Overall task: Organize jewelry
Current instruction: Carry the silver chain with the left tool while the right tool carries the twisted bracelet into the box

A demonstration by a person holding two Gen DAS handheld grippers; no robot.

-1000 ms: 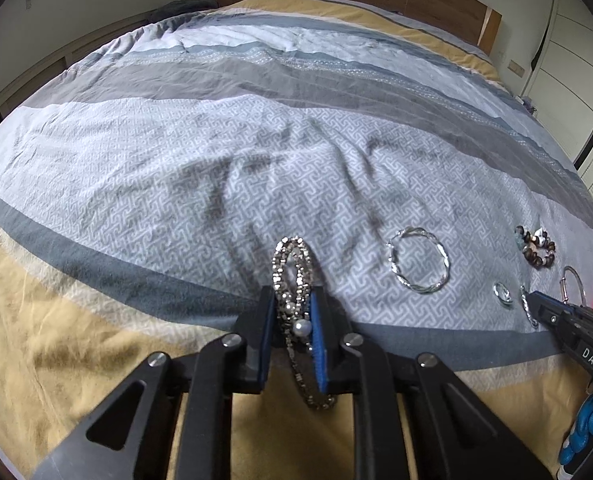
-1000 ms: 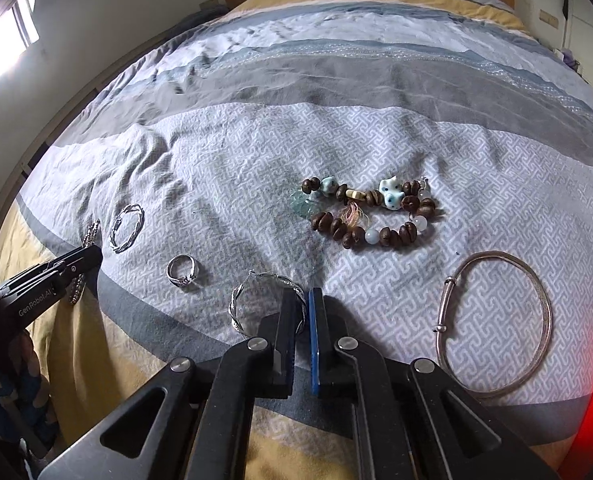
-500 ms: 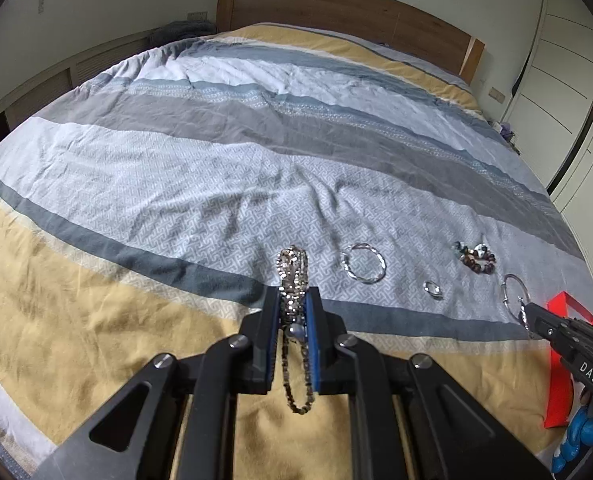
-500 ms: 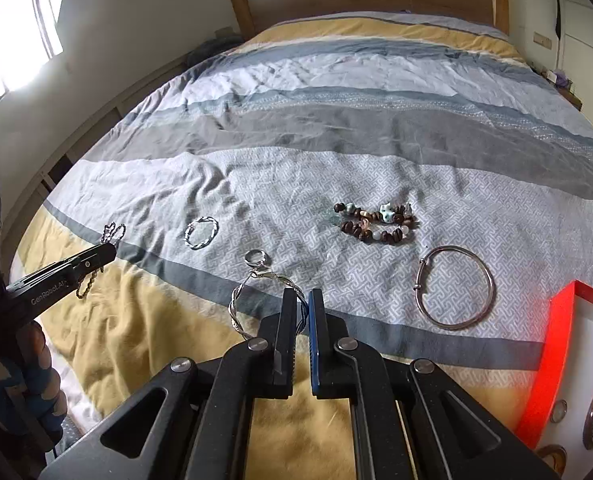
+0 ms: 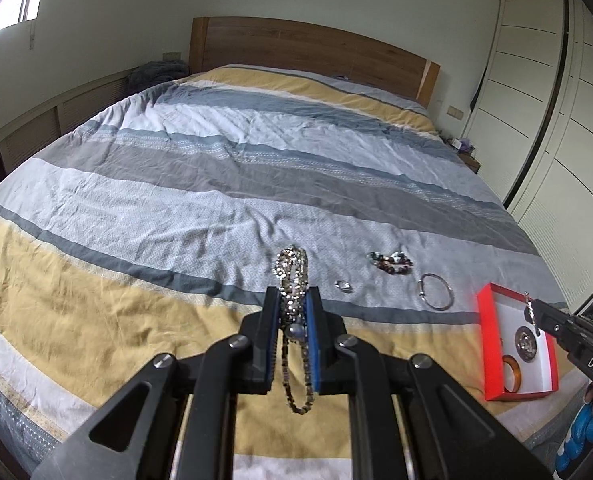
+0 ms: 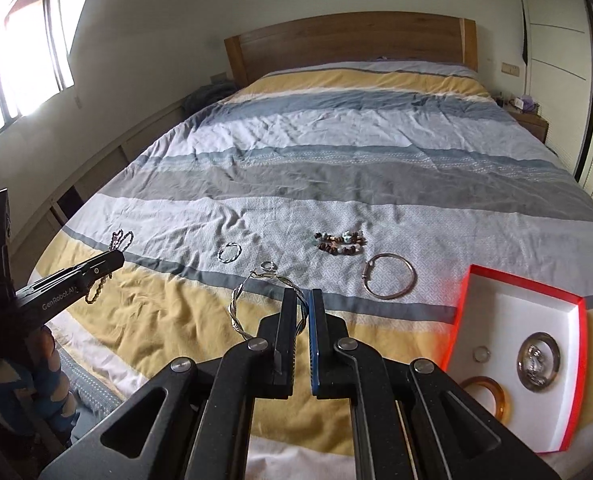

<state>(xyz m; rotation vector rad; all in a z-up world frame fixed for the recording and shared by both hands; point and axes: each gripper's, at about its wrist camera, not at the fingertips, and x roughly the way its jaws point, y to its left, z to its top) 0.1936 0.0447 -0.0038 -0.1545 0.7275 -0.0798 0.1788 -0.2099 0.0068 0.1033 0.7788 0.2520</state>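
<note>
My right gripper [image 6: 304,300] pinches a twisted silver wire bangle [image 6: 252,300] above the striped yellow-and-grey bedspread [image 6: 336,168]. A red-rimmed white box [image 6: 568,376] sits right; my left gripper [image 6: 112,258] dangles a beaded chain [image 6: 118,240].

Only 2 texts can be read, and both stand on the tools. In the right wrist view, the black side of the left tool [image 6: 110,258] carries the white word "GenRobot.AI". A small white label lower on its handle is too blurred to read. In the left wrist view, the black body of the right tool [image 5: 530,312] shows the white letters "DAS", cut by the picture's edge.
</note>
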